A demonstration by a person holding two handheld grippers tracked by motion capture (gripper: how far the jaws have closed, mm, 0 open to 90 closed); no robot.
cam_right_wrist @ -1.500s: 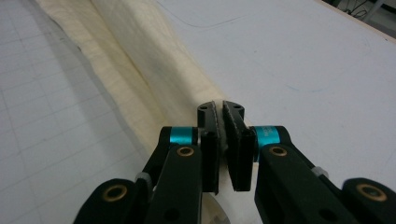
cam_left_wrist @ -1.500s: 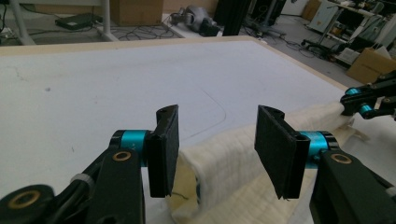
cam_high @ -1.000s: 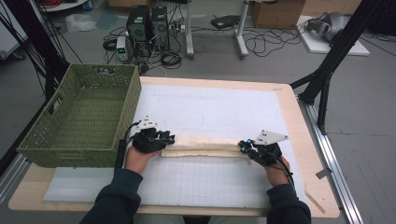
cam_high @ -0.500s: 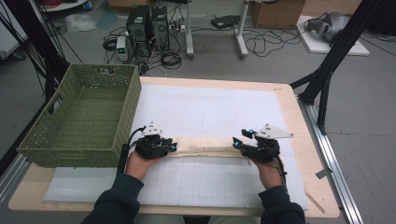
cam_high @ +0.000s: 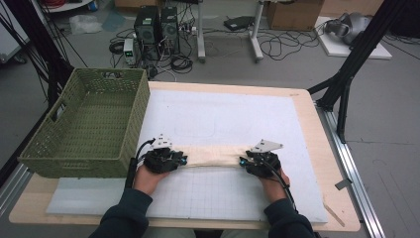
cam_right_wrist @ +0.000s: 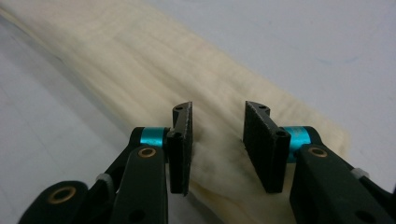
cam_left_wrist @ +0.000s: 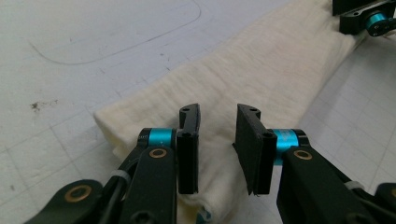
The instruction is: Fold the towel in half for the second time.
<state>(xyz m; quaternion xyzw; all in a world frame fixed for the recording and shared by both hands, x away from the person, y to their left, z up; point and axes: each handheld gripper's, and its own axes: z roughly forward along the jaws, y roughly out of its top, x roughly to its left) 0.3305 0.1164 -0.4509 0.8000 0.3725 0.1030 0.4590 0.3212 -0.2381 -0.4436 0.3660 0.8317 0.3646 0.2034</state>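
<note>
While the folded cream cloth [cam_high: 213, 156] lies stretched between the left gripper [cam_left_wrist: 217, 149] and right gripper [cam_right_wrist: 217, 147], each straddles its own end, jaws just narrowing but not yet pinching. Both should bite all layers squarely before lifting together.

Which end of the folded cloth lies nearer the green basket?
The end under the left tool. That end of the cream cloth lies beside the front corner of the basket; the other end, at the right tool, is farther along the mat.
</note>
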